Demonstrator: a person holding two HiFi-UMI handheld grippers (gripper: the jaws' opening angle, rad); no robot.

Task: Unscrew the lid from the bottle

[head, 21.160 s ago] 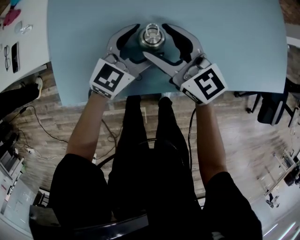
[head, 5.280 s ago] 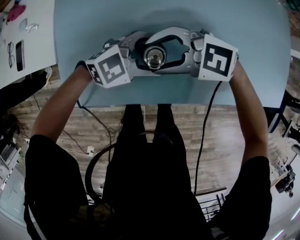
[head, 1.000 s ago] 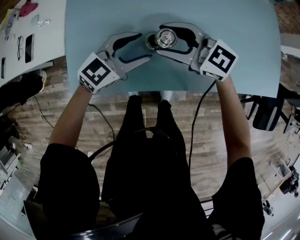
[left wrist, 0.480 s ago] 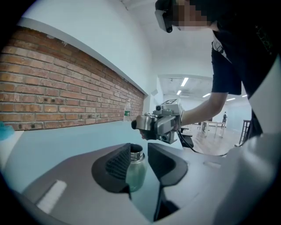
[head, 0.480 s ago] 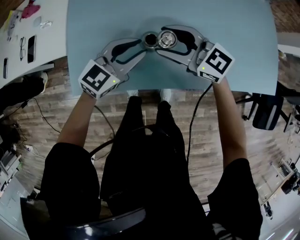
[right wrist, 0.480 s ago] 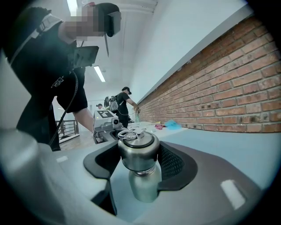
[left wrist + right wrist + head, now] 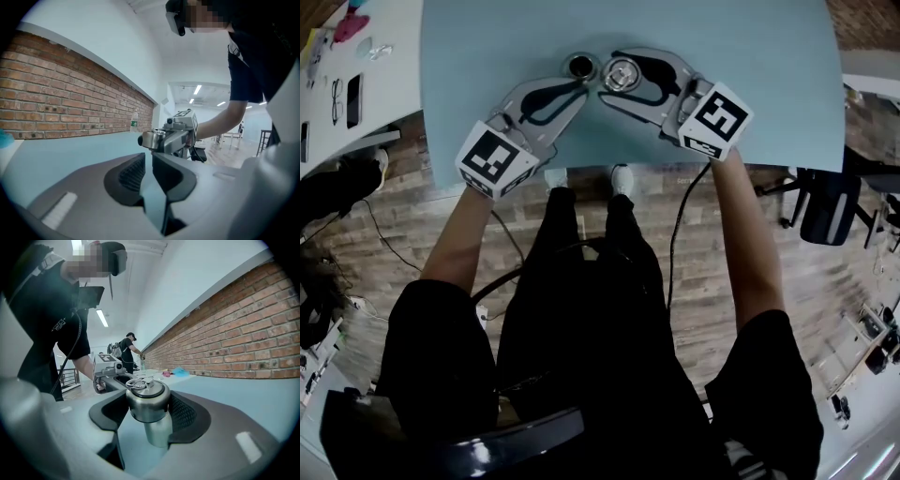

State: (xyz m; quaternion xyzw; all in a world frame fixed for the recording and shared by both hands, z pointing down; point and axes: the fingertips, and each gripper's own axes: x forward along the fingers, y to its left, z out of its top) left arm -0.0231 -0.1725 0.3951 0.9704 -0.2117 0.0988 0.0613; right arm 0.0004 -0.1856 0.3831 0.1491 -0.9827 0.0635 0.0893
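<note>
At the near edge of the pale blue table (image 7: 750, 84), the person's bare forearms reach in from below, each ending at a marker cube. The left cube (image 7: 495, 157) and the right cube (image 7: 715, 117) carry bold black-and-white square patterns but no readable letters. From the left cube the left gripper (image 7: 578, 84) stretches up and to the right. Its jaws have just been closing and now stand all but together, with only a thin slit of table showing between them in the left gripper view and nothing inside it. The right gripper (image 7: 609, 72) is clamped on the lid (image 7: 622, 73), a brushed-steel cap with a wire ring (image 7: 136, 383) lying on its top. In the right gripper view the ribbed pads press the cap from both sides, and a narrower steel stem (image 7: 158, 430) hangs beneath it. The lid is off the bottle (image 7: 579, 66), whose dark open mouth with a steel rim shows just left of the lid and just beyond the left gripper's tips. Whether those tips touch it cannot be told. Farther left, a white side table (image 7: 366, 112) holds a pair of glasses (image 7: 336, 89) and a dark phone (image 7: 353, 87). Farthest off, a brick wall (image 7: 70, 108) runs along the room, and a clear plastic bottle (image 7: 134, 123) with a green label stands at it, its print too small to read. White print on the person's dark shirt (image 7: 58, 324) is also too small to read. A second person (image 7: 127, 350) stands in the distance.
</note>
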